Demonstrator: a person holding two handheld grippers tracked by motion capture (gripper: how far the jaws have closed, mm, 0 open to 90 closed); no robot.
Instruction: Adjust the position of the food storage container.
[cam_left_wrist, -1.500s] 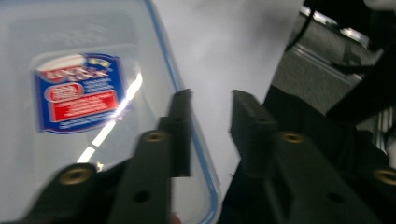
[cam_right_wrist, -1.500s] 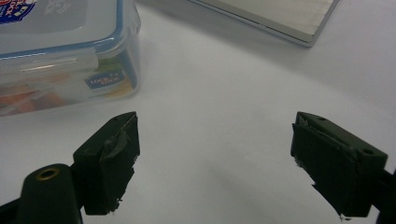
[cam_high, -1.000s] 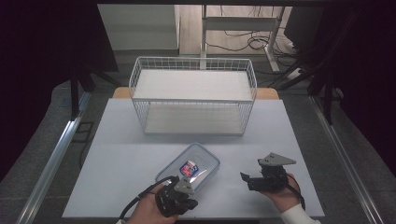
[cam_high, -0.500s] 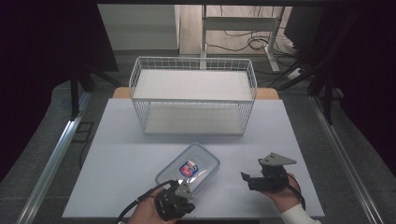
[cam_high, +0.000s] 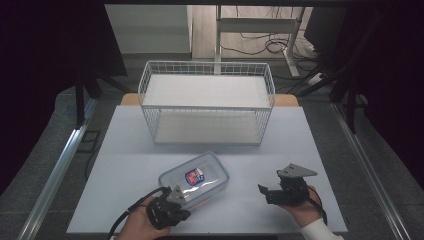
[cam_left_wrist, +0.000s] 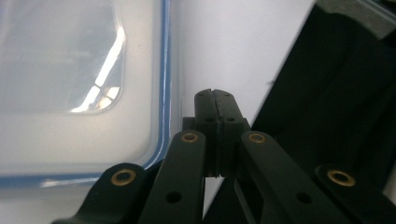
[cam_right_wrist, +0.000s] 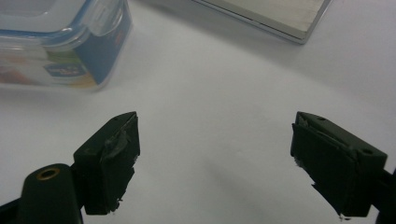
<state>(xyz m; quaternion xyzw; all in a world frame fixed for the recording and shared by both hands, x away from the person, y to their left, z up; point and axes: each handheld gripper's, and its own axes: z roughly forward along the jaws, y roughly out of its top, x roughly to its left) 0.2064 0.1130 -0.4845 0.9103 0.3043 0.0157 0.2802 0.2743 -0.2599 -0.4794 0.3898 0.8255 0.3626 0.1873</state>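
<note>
Our left gripper, low in the high view, is clenched on nothing beside the near corner of the clear lidded container at lower centre. Our right gripper, lower right, gapes empty over bare white table.

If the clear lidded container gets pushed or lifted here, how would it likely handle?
The clear lidded container looks like rigid plastic, so it should probably keep its shape. It seems empty, hence likely light, apt to slide on the smooth white table. Low and flat, it is unlikely to tip; its glossy lid may be slippery.
</note>
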